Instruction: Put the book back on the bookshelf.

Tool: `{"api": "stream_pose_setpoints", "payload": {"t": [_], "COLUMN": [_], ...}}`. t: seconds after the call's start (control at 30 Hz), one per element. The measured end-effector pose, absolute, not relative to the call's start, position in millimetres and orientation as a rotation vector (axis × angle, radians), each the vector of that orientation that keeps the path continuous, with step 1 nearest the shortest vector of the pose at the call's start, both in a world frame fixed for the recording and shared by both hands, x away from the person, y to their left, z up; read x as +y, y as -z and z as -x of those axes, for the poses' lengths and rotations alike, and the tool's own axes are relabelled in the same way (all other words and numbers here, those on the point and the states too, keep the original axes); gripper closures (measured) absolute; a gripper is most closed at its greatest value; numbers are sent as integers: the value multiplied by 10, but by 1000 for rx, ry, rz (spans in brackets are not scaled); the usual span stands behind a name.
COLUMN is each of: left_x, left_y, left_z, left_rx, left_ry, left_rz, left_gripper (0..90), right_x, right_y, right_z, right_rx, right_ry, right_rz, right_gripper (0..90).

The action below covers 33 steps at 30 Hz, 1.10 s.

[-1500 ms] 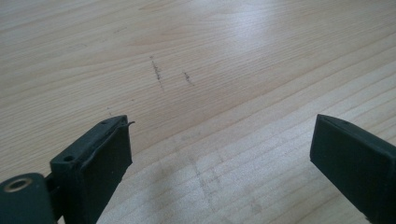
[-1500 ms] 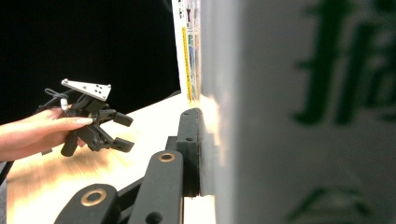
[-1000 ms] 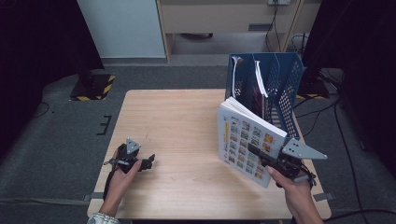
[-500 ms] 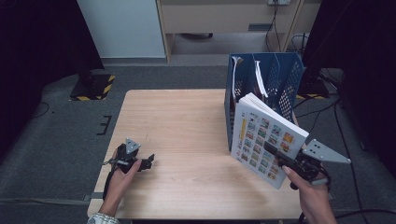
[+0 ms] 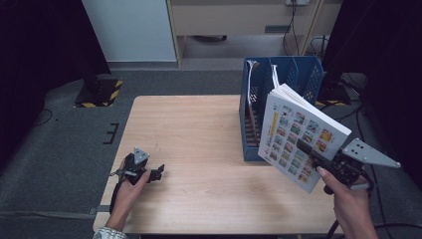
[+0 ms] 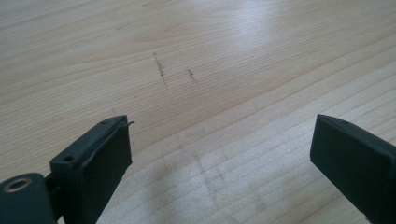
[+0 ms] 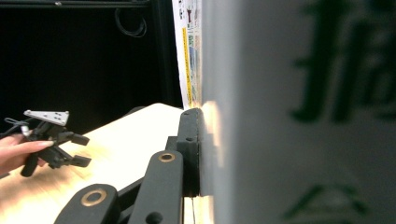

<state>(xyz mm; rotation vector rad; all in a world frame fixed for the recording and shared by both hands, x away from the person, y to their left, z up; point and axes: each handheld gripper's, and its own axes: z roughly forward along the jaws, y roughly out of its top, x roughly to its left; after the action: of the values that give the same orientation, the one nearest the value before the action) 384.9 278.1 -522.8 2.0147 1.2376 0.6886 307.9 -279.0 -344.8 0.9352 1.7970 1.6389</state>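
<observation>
Jaws of the right gripper (image 5: 311, 153) are clamped on a thick book (image 5: 297, 135), one pad seen pressed flat against its cover in the right gripper view, where the book (image 7: 299, 112) rises as a pale wall beside the black jaw. Held by the right hand (image 5: 351, 206) at the near right corner of the table (image 5: 199, 129), the book is lifted clear of the wood and tilted, its picture-grid cover turned toward the left and its page edges uppermost. Its upper corner is seen in front of the blue rack (image 5: 259, 94), just beside the rack's near wall; whether the two touch cannot be told.

Jaws of the left gripper (image 5: 154, 173) are spread wide with nothing between them; bare wood grain with a few dark scuffs is seen between the two pads in the left gripper view. This gripper is held by the left hand (image 5: 127, 186) low over the near left part of the table, pointing toward the right, well apart from the book. It is also seen from the right gripper view, far off at the left (image 7: 77, 149).

Farther back, the rack stands upright at the right edge of the table, with white sheets (image 5: 251, 69) standing in its compartments. Beyond the table, grey floor, a pale panel and a yellow-and-black striped base (image 5: 99, 92) are seen.
</observation>
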Motion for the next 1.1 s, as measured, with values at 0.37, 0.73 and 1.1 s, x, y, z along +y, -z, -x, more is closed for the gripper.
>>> {"api": "stream_pose_setpoints", "payload": {"t": [0.37,0.73,1.1], "left_x": [2776,2780,2781], "left_y": [5235,5239,5240], "left_z": [-3851,-3855,-3855], "left_rx": [1237,1239,1240], "left_ry": [-687,-687,-689], "left_rz": [-2018,-2018,-2019], "left_gripper": [49,49,48], "right_x": [-2946,-3107,-3252], "right_y": [3384,3365,3340], "right_z": [-3081,-3099,-3201], "right_rx": [1765,1724,1661], "right_ry": [-1589,-1538,-1471], "right_rz": [-958,-984,-1036], "right_gripper": [739,739,739]}}
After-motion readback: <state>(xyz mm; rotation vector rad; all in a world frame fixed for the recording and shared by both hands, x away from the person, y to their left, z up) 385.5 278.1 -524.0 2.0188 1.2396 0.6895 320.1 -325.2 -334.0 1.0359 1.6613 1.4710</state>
